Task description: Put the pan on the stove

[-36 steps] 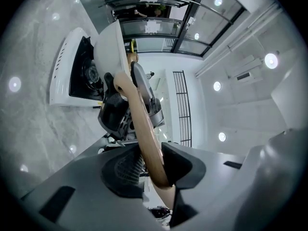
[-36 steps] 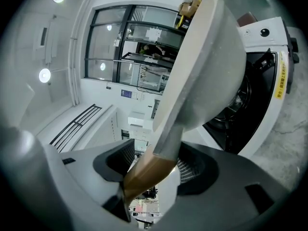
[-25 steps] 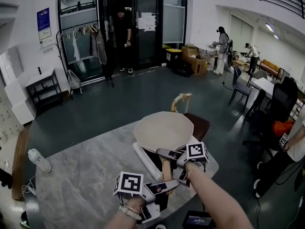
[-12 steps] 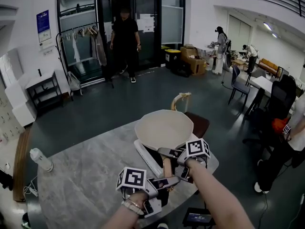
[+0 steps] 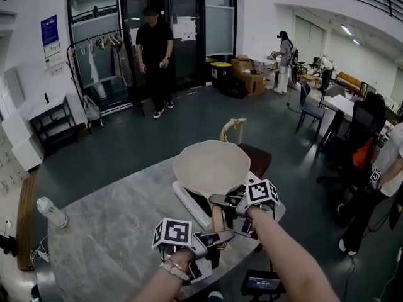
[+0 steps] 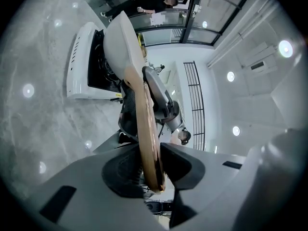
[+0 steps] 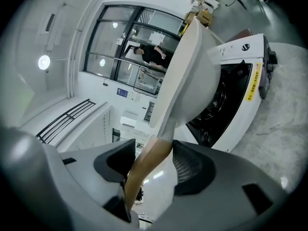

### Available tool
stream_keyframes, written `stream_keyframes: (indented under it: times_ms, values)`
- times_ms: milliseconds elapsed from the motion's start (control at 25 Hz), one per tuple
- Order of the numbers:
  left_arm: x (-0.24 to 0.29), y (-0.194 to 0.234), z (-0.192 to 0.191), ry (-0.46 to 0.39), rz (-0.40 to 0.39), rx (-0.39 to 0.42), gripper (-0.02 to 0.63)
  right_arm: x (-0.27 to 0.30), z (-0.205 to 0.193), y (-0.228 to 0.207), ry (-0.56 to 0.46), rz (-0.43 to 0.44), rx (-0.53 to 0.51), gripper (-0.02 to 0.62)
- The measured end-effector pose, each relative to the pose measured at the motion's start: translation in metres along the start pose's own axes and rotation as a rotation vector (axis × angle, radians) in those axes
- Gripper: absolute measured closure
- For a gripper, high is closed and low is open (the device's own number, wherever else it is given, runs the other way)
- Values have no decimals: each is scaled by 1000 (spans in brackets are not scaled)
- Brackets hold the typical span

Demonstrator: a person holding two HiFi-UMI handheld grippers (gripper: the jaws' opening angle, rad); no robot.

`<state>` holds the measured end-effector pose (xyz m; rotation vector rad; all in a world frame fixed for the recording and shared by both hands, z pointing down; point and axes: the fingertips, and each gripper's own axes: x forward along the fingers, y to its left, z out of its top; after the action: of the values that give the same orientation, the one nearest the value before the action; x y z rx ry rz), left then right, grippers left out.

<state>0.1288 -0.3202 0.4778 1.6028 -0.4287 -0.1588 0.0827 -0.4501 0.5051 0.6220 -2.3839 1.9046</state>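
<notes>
A cream pan [image 5: 213,165] with a flat wooden handle [image 5: 218,219] hangs over the white stove [image 5: 186,203] and its black burner top; I cannot tell whether it rests on it. My left gripper [image 5: 217,236] is shut on the handle's near end, its pads pressed on the thin handle [image 6: 147,129]. My right gripper [image 5: 221,200] reaches in from the right, closer to the pan. Its jaws have just been closing with the handle [image 7: 144,170] between them, and both pads touch it. The right gripper view shows the pan [image 7: 187,76] tilted beside the stove [image 7: 240,81].
The stove stands at the far right of a grey marble table [image 5: 107,231]. A water bottle [image 5: 50,211] lies near the table's left edge. A chair [image 5: 255,159] stands just behind the stove. A person [image 5: 153,55] stands by the glass doors.
The person at the back has stepped out of the doorway towards the room. Pan, handle and both grippers have stayed almost where they were.
</notes>
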Motion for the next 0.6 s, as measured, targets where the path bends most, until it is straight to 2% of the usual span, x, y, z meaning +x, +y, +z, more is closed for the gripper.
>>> stream_keyframes:
  times_ms: [200, 600]
  values:
    - [0, 5, -3, 3, 7, -5, 494, -3, -2, -3, -23, -10, -9, 347]
    - [1, 31, -11, 13, 49, -27, 506, -9, -14, -16, -1, -27, -9, 374]
